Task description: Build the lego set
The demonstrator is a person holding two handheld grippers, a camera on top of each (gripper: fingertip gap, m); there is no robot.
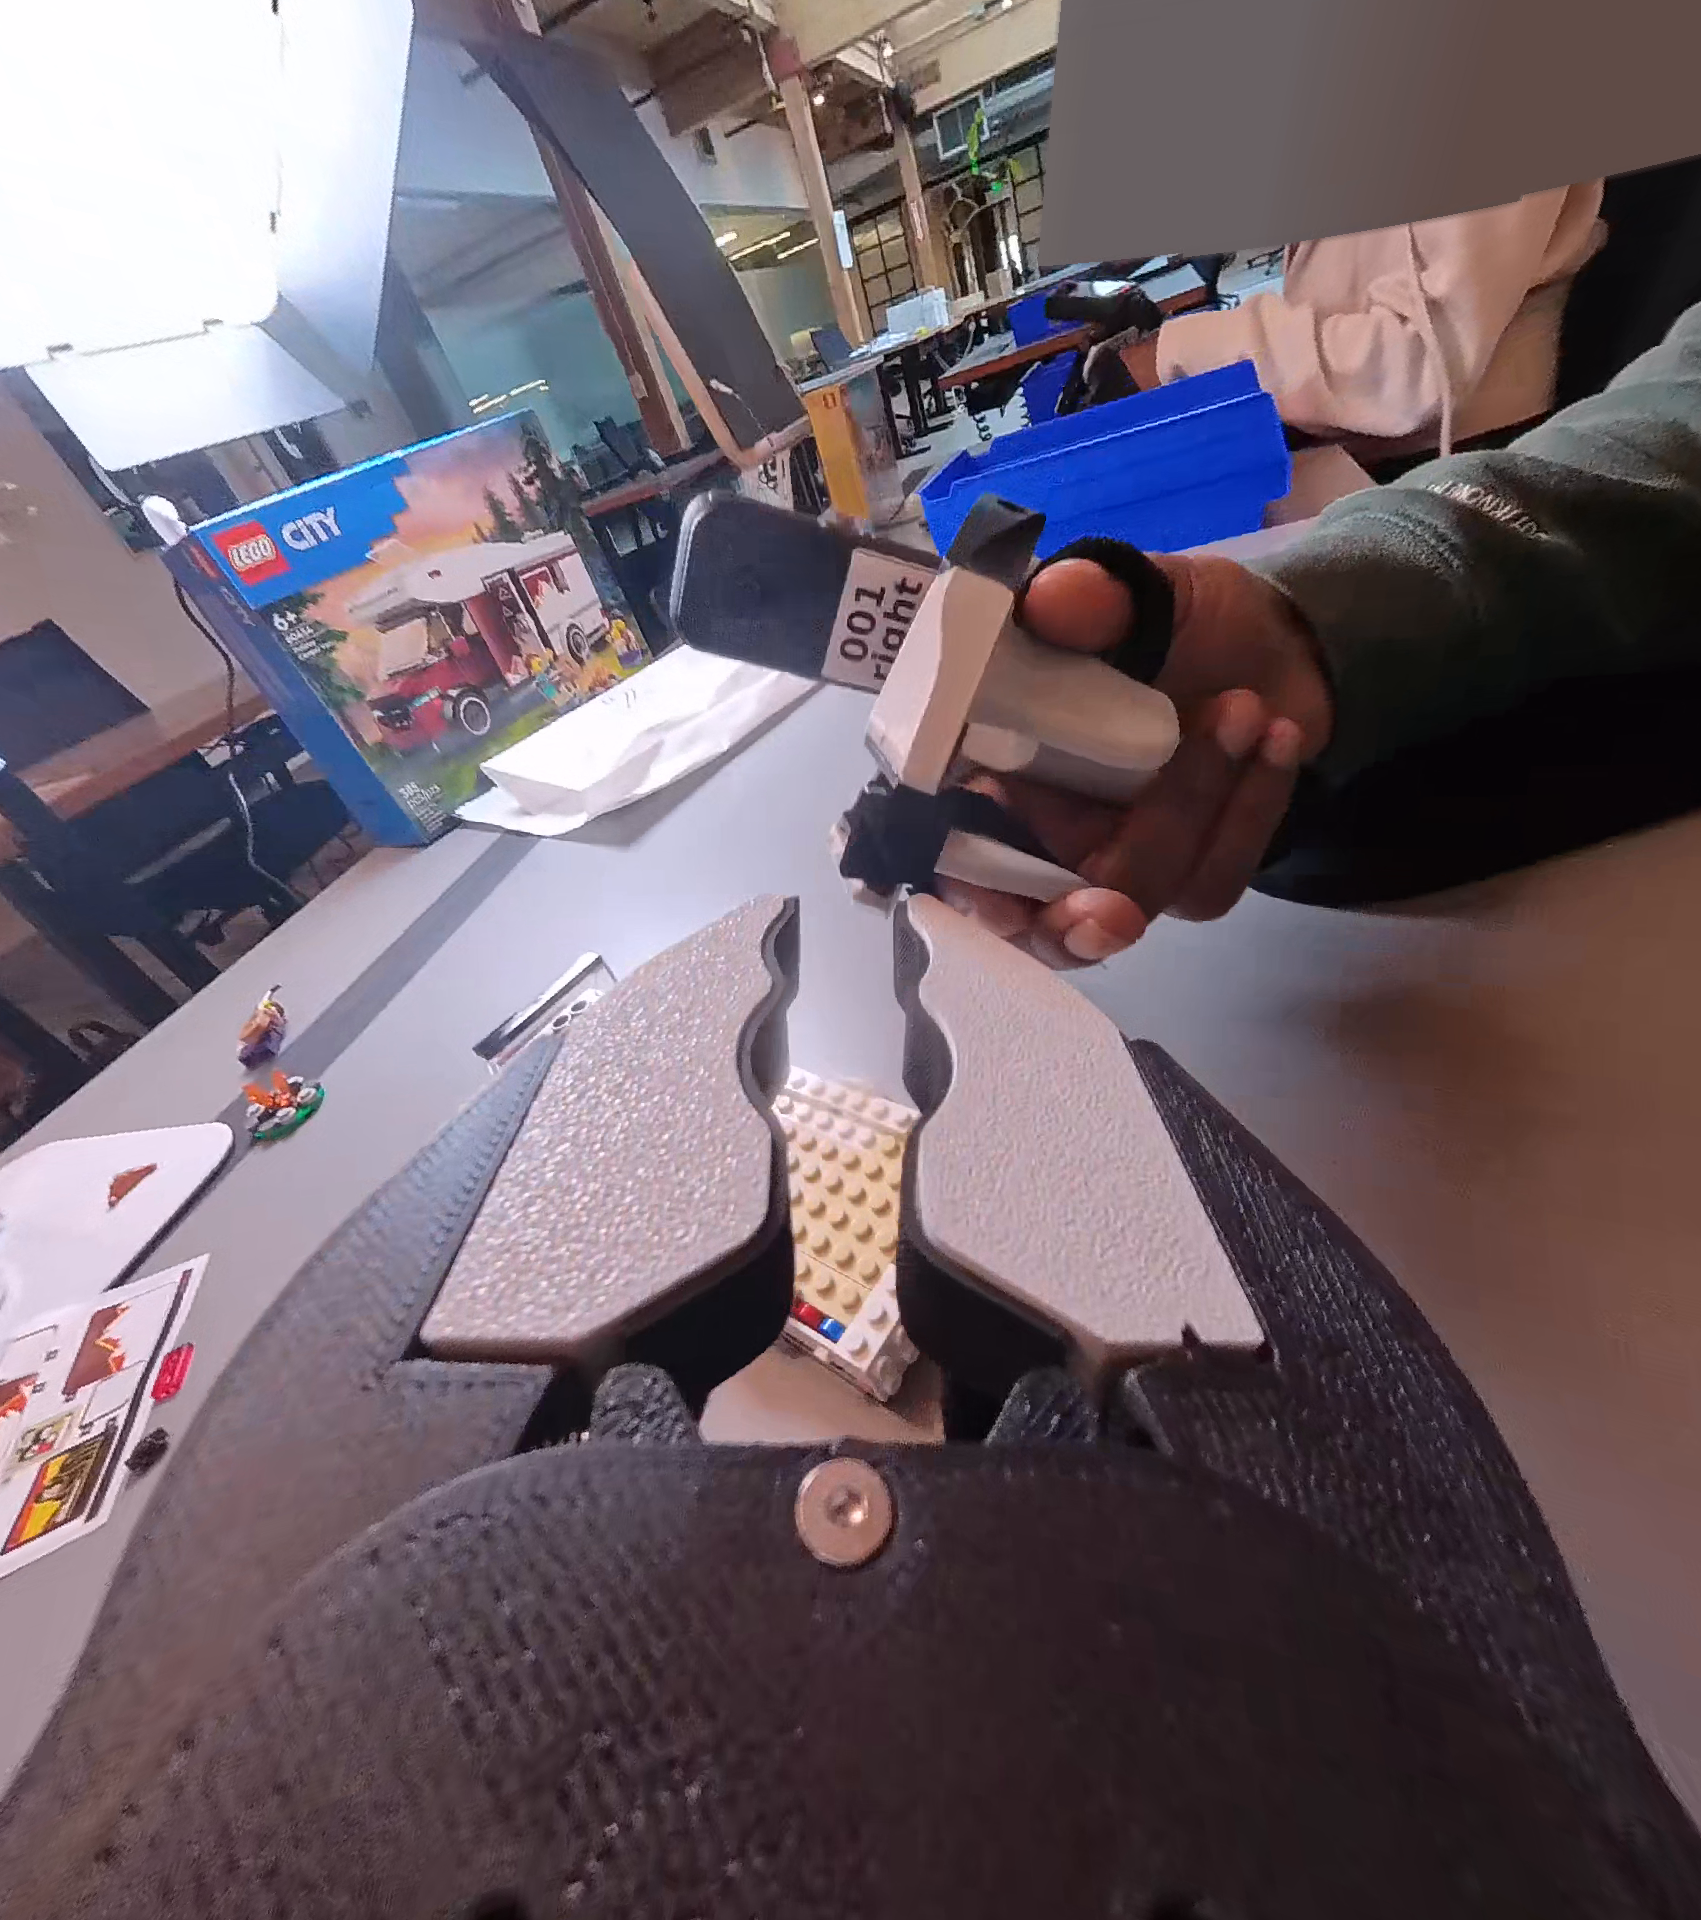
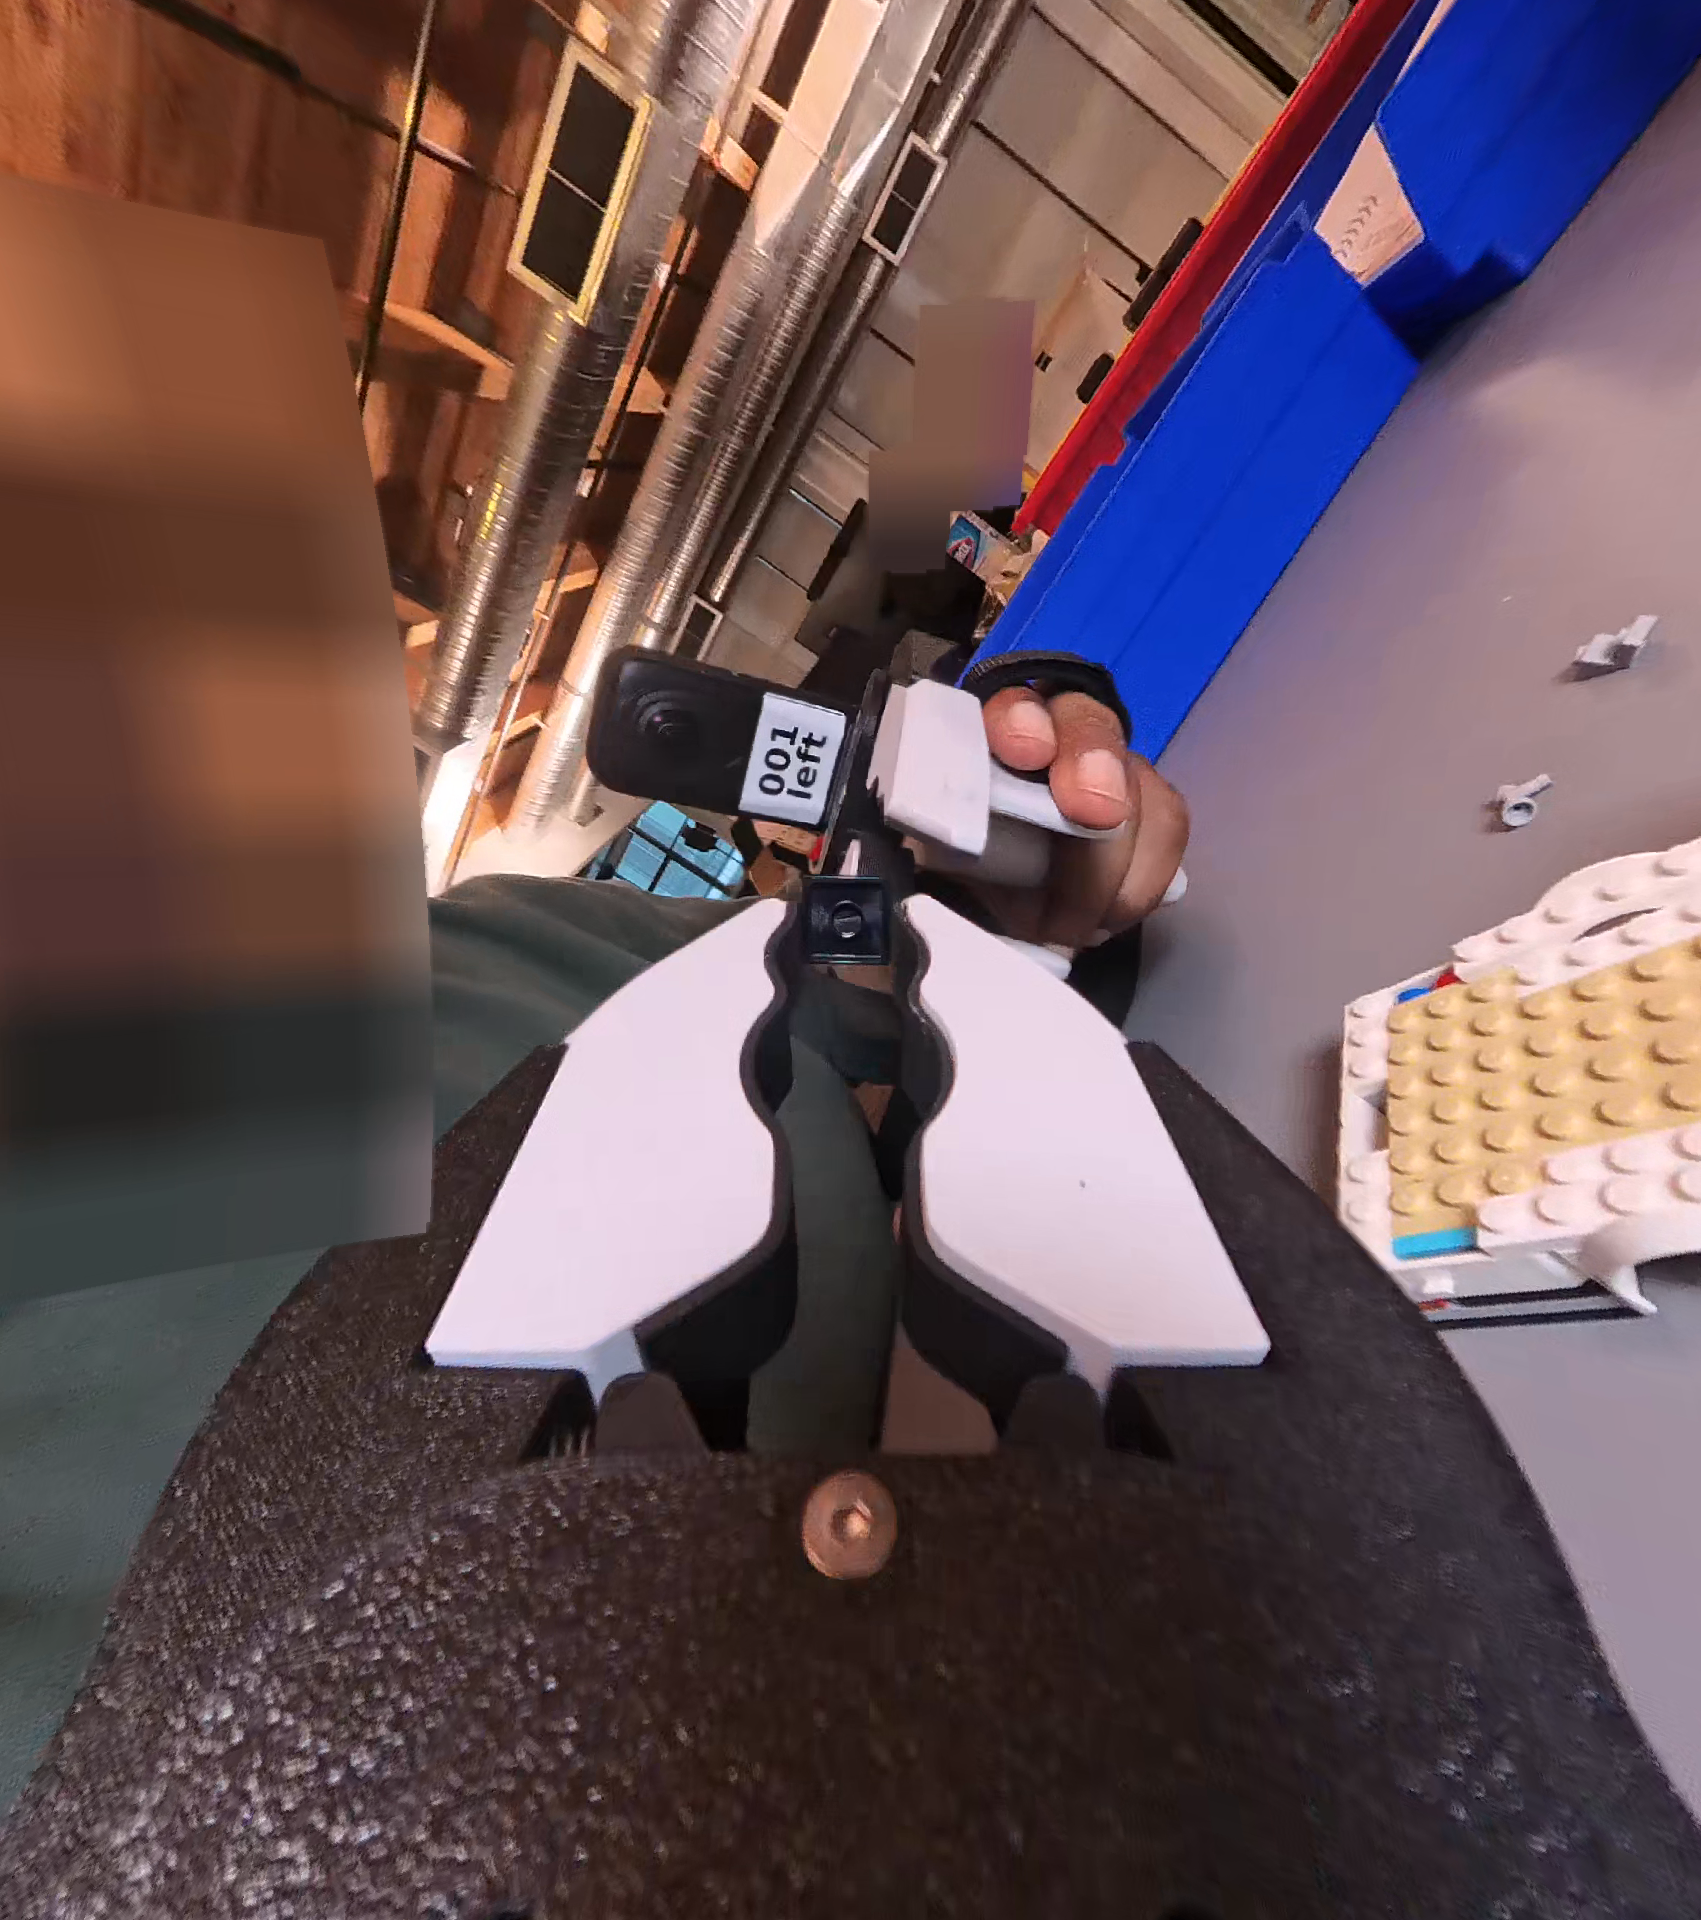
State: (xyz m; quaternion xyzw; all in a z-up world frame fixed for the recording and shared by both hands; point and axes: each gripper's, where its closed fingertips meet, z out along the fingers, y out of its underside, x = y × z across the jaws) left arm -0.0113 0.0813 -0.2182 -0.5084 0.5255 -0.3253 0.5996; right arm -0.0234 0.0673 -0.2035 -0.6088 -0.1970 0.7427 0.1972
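Note:
My right gripper point(image 2: 844, 920) is shut on a small black square piece point(image 2: 844, 925) at its fingertips and holds it in the air. My left gripper point(image 1: 846, 920) is open by a narrow gap with nothing between its tips. It faces the right gripper point(image 1: 882, 862), almost tip to tip. The tan and white Lego build point(image 2: 1552, 1091) lies on the grey table; in the left wrist view it shows through the gap between my fingers point(image 1: 846, 1174). A hand point(image 1: 1168, 748) holds the right gripper.
The Lego box point(image 1: 430, 623) and a white paper bag point(image 1: 638, 738) stand at the back. A sticker sheet point(image 1: 25, 1423), small red point(image 1: 173, 1371) and black point(image 1: 150, 1447) pieces and small figures point(image 1: 283, 1101) lie left. Blue bins point(image 2: 1241, 468) and loose grey pieces point(image 2: 1615, 644) lie beyond the build. Both grippers' tips are close together, under 4 cm apart.

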